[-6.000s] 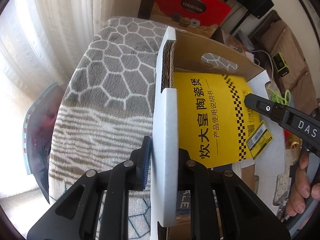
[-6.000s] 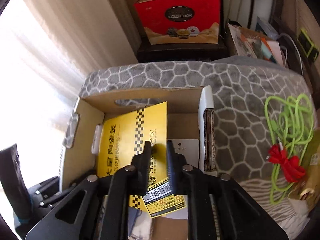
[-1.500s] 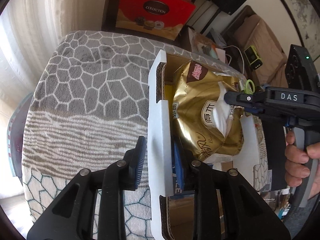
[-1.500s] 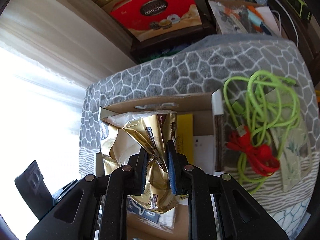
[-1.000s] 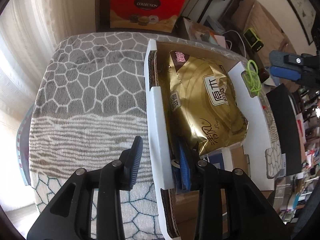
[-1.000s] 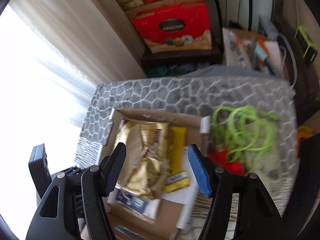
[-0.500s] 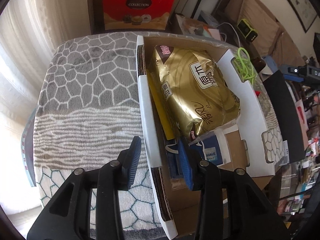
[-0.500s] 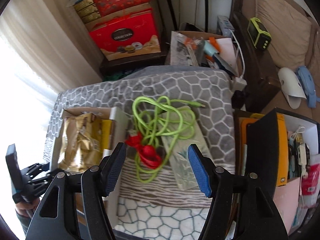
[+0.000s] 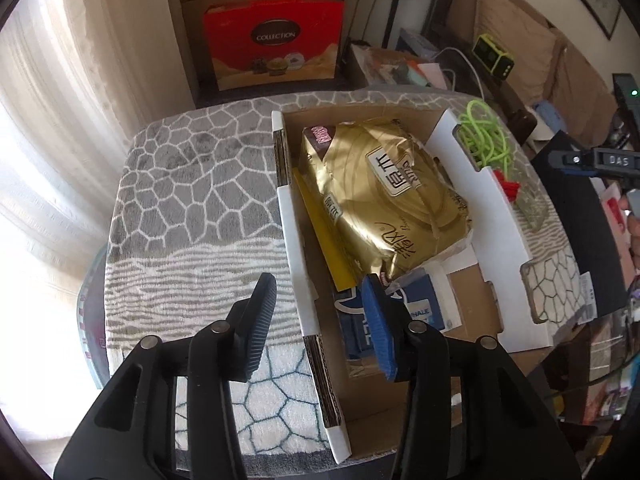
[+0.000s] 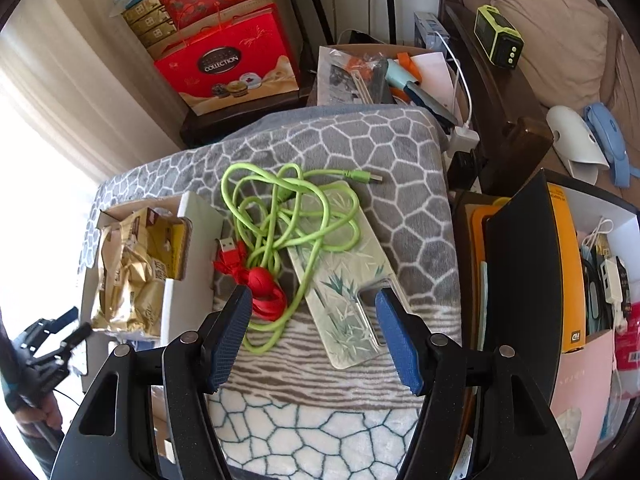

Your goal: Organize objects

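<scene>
1. The left gripper (image 9: pixel 320 320) hangs above the white left wall of the cardboard box (image 9: pixel 296 240); its jaws are opening and straddle that wall without pressing it. Six seconds ago they pinched the wall; now a clear gap shows on both sides.
2. Inside the box, the gold snack bag (image 9: pixel 384 200) lies on top of the yellow booklet (image 9: pixel 320 232), only a strip of which shows along the bag's left edge. A blue-and-white packet (image 9: pixel 416 304) peeks out below the bag. Six seconds ago the booklet alone filled the box and the right gripper was holding it; a second and a half ago that gripper was still lowering the bag in.
3. The box sits on the grey patterned blanket (image 9: pixel 192 184) covering the surface.
4. Right of the box, the green cable (image 10: pixel 280 208) lies tangled on the blanket with a red cable (image 10: pixel 260 284) and overlaps a clear bamboo-printed board (image 10: pixel 348 280).
5. The right gripper (image 10: pixel 314 332) is now over those cables, away from the box, jaws spread wide with nothing between them.
</scene>
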The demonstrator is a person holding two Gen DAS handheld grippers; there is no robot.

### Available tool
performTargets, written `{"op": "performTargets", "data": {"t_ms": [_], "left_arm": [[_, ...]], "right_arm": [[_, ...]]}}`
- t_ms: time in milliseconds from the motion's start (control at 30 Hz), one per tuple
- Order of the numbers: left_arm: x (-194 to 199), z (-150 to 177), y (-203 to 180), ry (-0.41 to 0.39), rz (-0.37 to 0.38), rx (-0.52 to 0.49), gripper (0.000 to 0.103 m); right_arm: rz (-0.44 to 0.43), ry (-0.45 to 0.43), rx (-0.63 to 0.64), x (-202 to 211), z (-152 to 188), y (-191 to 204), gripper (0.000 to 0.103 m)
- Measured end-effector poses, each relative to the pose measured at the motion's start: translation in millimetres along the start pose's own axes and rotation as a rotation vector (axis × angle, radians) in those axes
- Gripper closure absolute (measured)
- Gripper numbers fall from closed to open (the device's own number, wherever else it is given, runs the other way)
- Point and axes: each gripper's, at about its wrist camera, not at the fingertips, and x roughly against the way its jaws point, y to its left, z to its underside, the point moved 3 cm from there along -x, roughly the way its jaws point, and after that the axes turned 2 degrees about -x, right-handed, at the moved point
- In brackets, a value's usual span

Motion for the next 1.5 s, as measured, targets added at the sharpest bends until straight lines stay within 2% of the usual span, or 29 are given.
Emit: {"op": "performTargets", "data": {"t_ms": [100,167,300,400,567,633,667,767,800,867,900,967,1033,1167,1267,1433,1467,1500], "left_arm": [[4.6,-1.7,-11.3,0.007,0.051,-0.037,0.061],[-1.7,-0.9,-22.0,0.028,0.055,-0.066,0.061],[-22.4,1.9,-38.4,0.055,-0.02,-0.099,0.062],[-26.2,-0.3,-40.7,0.026,-0.088,-0.11,0.061],[-21.8,0.7,-33.1,0.013,-0.105,-0.098,0.068],[-16.6,0.4,-31.9,-0.009,-0.135,-0.097,0.069],[-13.1,0.0,-33.0,-0.024,-0.156,-0.106,0.069],[-2.2,-2.6,-36.2,-0.078,-0.303,-0.153,0.065],[1.5,-3.4,-36.6,-0.09,-0.312,-0.161,0.065],[6.1,-5.3,-34.0,-0.095,-0.288,-0.15,0.065],[6.9,-6.3,-31.1,-0.093,-0.273,-0.138,0.064],[5.7,-8.0,-22.8,-0.079,-0.218,-0.096,0.058],[-0.5,-7.6,-11.5,-0.048,-0.13,-0.033,0.049],[-17.8,-3.3,4.6,0.007,-0.061,0.049,0.047],[-29.0,1.5,10.8,0.044,-0.01,0.084,0.045],[-33.9,8.2,16.1,0.055,0.038,0.108,0.045],[-34.7,9.1,17.0,0.058,0.038,0.105,0.045],[-35.9,9.8,16.5,0.065,0.035,0.096,0.045]], "right_arm": [[-0.007,0.005,-0.016,-3.3,1.5,-3.1,0.037],[-0.009,0.01,-0.023,-5.6,2.5,-4.7,0.037],[-0.01,0.016,-0.019,-7.0,5.5,-4.3,0.037],[-0.004,0.02,-0.014,-7.1,7.8,-5.3,0.037],[0.003,0.005,-0.037,-3.9,7.4,-17.3,0.037],[0.006,-0.001,-0.049,-3.6,6.8,-22.6,0.037],[0.007,-0.002,-0.051,-4.0,6.7,-24.3,0.037],[0.005,0.004,-0.055,-6.5,7.5,-25.5,0.038],[0.001,0.005,-0.052,-7.8,8.2,-24.0,0.039],[-0.014,0.0,-0.04,-9.2,8.7,-18.7,0.053],[-0.022,-0.003,-0.028,-9.9,8.8,-14.3,0.055],[-0.037,-0.011,0.002,-11.8,8.6,-3.4,0.055],[-0.041,-0.016,0.046,-16.2,7.1,12.2,0.055],[-0.043,-0.003,0.121,-30.2,5.3,38.8,0.053],[0.014,0.01,0.211,-44.3,5.9,56.0,0.046],[0.072,0.057,0.317,-67.9,14.0,72.9,0.047],[0.084,0.063,0.334,-70.9,15.9,74.8,0.063],[0.101,0.07,0.347,-73.7,17.6,75.0,0.073]]}}
